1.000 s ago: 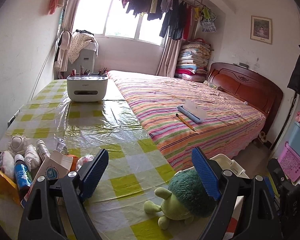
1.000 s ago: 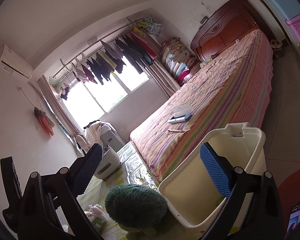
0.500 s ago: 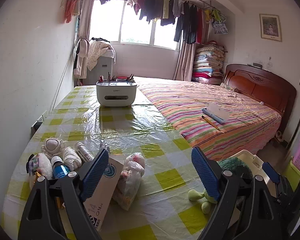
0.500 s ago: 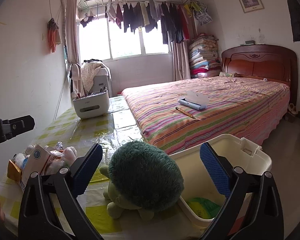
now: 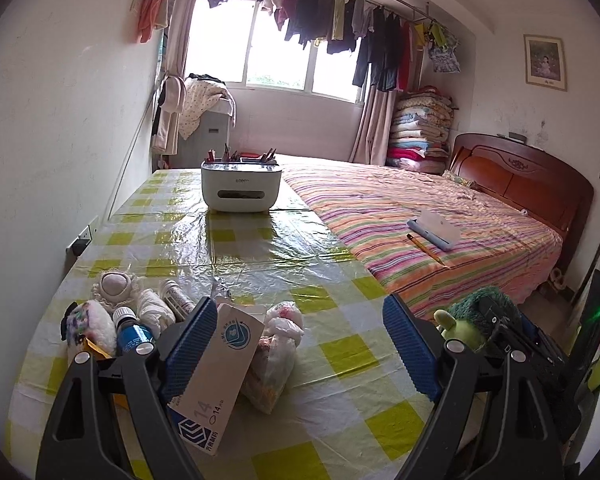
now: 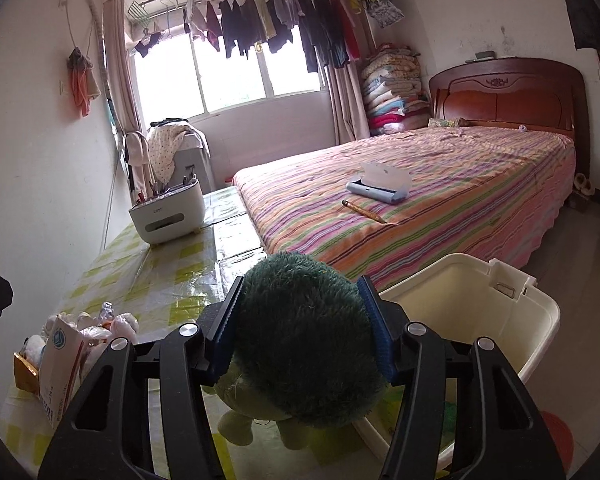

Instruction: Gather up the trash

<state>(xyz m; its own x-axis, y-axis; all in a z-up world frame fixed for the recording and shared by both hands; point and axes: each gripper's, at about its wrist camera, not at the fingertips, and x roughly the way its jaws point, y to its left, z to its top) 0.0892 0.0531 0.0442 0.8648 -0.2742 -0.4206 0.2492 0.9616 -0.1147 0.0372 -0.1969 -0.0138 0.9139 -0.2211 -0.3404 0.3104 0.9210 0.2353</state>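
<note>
My right gripper point(image 6: 302, 334) is shut on the dark green shell of a plush turtle point(image 6: 304, 344) at the table's near right edge, beside a cream plastic bin point(image 6: 532, 344). The turtle also shows in the left wrist view point(image 5: 476, 320). My left gripper point(image 5: 300, 344) is open and empty above the checked table point(image 5: 260, 252). Under it lie a cardboard box point(image 5: 216, 372) and a knotted plastic bag of trash point(image 5: 276, 352). To their left are a blue-capped bottle point(image 5: 134, 332), a tube and soft balls point(image 5: 114, 286).
A white organiser box point(image 5: 241, 188) with pens stands at the table's far end. The striped bed point(image 5: 420, 216) runs along the table's right side, with a pencil and a blue case on it. The wall is close on the left.
My right gripper has closed on the plush turtle; it was open around it before. My left gripper has swung left and pulled back, bringing the box and bag between its fingers.
</note>
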